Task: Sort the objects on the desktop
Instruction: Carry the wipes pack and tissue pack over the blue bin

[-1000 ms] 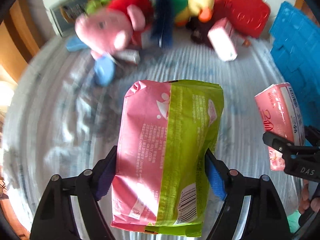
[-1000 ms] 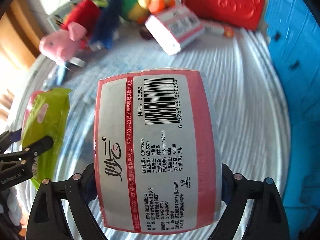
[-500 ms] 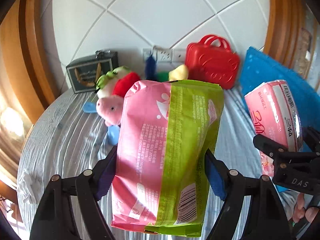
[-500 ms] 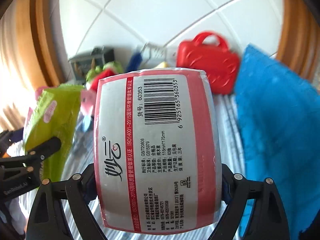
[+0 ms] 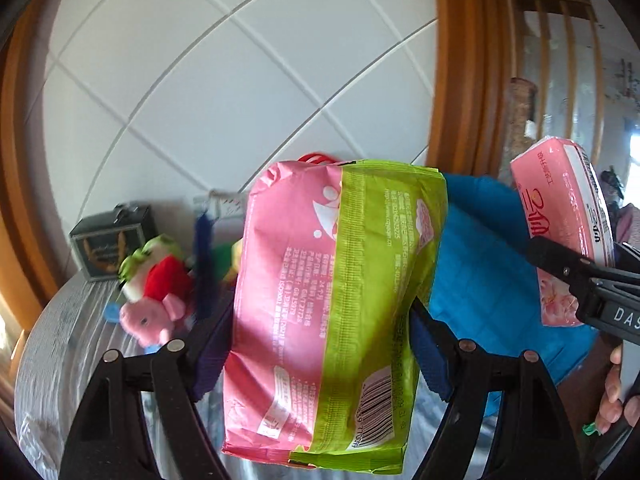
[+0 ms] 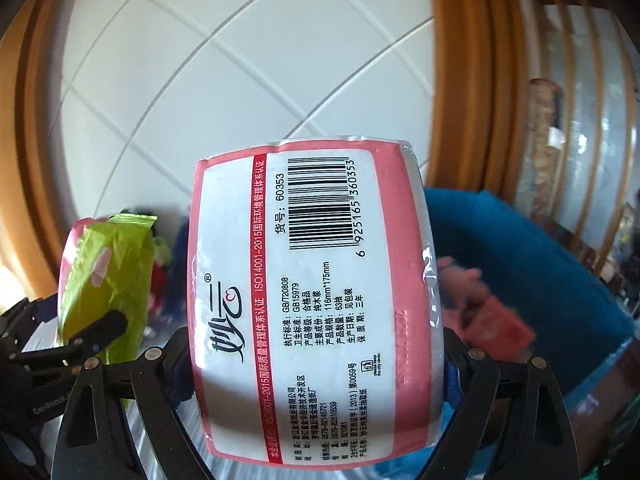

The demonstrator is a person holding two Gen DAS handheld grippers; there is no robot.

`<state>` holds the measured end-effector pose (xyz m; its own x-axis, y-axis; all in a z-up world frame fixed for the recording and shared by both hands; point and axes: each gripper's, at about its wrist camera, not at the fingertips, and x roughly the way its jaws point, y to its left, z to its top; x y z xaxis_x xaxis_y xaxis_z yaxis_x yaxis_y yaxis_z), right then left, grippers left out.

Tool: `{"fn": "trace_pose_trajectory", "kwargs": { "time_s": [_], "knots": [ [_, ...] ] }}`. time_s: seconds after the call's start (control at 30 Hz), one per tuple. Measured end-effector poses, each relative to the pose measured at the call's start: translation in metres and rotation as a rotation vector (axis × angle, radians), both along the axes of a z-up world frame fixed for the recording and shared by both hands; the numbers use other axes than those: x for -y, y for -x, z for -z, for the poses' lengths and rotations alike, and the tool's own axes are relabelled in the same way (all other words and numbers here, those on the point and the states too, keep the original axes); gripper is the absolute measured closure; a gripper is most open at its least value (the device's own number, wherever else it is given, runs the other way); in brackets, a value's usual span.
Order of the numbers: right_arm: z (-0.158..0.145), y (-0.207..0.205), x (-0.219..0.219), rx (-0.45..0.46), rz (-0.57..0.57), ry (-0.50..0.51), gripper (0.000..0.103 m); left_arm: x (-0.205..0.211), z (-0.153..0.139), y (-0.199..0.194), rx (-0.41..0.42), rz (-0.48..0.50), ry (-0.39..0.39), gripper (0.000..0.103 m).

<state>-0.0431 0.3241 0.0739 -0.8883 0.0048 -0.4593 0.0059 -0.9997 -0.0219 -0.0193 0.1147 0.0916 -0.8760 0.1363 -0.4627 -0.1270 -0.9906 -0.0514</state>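
My left gripper is shut on a pink and green wipes packet, held up high above the table. My right gripper is shut on a pink tissue pack with a barcode label, also raised. The tissue pack also shows at the right of the left wrist view. The wipes packet also shows at the left of the right wrist view. Both point toward the white tiled wall.
A blue crate stands at the right, with pink and red items in it in the right wrist view. Plush toys and a dark box lie at the back left of the grey table.
Both grippers have risen and tilted upward with their packs. The view went from the tabletop to the wall, and the blue crate now lies ahead to the right.
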Motion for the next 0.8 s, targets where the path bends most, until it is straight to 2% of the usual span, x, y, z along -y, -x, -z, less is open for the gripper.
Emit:
{"fn": "trace_pose_trajectory", "kwargs": {
  "time_s": [0.2,0.4,0.53,0.63,0.8],
  "knots": [
    [-0.017,-0.004,-0.098,-0.038,0.098,-0.009,0.012,-0.097,-0.041,0.017,-0.092,0.074,-0.033,0.024],
    [-0.004,0.012,-0.216,0.022,0.157,-0.047,0.012,-0.211,-0.062,0.044,-0.104,0.105,-0.07,0.024],
    [0.018,0.026,-0.271,0.098,0.149,-0.058,0.012,-0.28,-0.056,0.065,-0.028,0.119,-0.058,0.024],
    [0.037,0.033,-0.304,0.143,0.15,-0.053,0.012,-0.326,-0.035,0.083,0.065,0.121,-0.025,0.023],
    [0.051,0.033,-0.34,0.187,0.138,-0.031,0.012,-0.373,0.001,0.103,0.185,0.122,0.029,0.023]
  ]
}}
